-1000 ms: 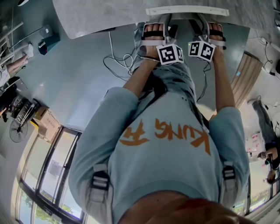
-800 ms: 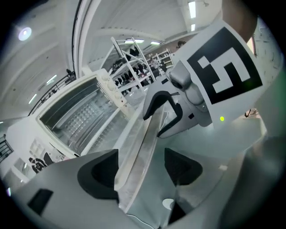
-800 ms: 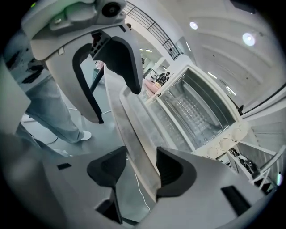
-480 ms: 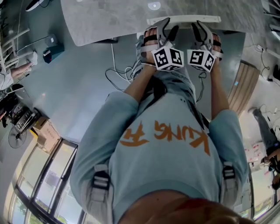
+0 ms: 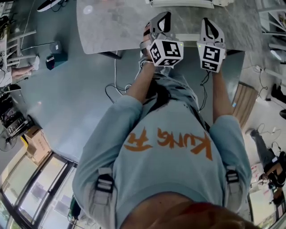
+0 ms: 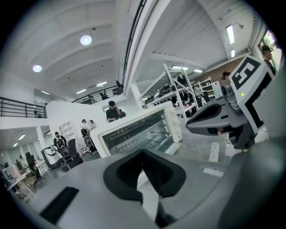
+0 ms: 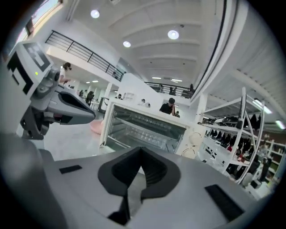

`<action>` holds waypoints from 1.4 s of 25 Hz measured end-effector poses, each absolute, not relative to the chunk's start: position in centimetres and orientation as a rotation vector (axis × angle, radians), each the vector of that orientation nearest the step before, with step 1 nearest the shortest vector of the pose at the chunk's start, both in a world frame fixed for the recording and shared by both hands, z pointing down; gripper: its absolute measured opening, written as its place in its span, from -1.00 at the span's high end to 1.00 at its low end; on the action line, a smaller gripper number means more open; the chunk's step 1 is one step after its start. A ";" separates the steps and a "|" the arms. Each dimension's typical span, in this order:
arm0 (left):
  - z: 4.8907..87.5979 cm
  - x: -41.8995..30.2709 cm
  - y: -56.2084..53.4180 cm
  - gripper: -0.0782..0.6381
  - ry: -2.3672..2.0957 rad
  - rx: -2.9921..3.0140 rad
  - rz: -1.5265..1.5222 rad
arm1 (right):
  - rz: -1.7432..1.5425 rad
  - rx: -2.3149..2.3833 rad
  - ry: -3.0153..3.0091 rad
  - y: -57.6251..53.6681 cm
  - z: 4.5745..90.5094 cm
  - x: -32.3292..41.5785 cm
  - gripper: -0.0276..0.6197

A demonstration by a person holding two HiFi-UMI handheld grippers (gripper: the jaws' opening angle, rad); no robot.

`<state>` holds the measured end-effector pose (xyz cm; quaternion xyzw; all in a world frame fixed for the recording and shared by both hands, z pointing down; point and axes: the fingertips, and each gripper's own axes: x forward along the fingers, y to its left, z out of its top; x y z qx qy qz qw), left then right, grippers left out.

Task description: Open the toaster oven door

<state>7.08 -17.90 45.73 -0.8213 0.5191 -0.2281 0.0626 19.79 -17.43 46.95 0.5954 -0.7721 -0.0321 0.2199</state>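
The white toaster oven (image 6: 138, 129) stands on the marble table (image 5: 111, 27); only its edge (image 5: 181, 3) shows at the top of the head view. In both gripper views its front is open, with the wire rack inside (image 7: 143, 127) showing and the door lying low in front. My left gripper (image 5: 158, 20) and right gripper (image 5: 210, 27) are held side by side over the table's near edge, short of the oven. Both are shut with nothing between the jaws (image 6: 143, 156) (image 7: 142, 154). Each gripper shows in the other's view (image 6: 223, 120) (image 7: 58, 105).
Cables (image 5: 118, 71) lie on the floor under the table's near edge. A pink object (image 7: 96, 127) sits left of the oven and a white strip (image 6: 213, 152) lies on the tabletop. Shelves with shoes (image 7: 232, 134) stand at right. People stand in the background.
Both grippers have moved forward from below the table edge to over the tabletop. Their jaws, open a second ago, have closed.
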 end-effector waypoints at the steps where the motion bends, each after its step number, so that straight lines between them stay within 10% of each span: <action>1: 44.6 6.5 -18.7 0.77 1.609 -2.479 -0.649 | -0.066 1.669 -2.158 -18.2 46.0 19.5 0.92; 35: 27.2 1.4 -26.4 0.77 1.938 -2.353 -0.012 | 0.046 1.870 -2.578 -27.0 28.6 16.0 0.92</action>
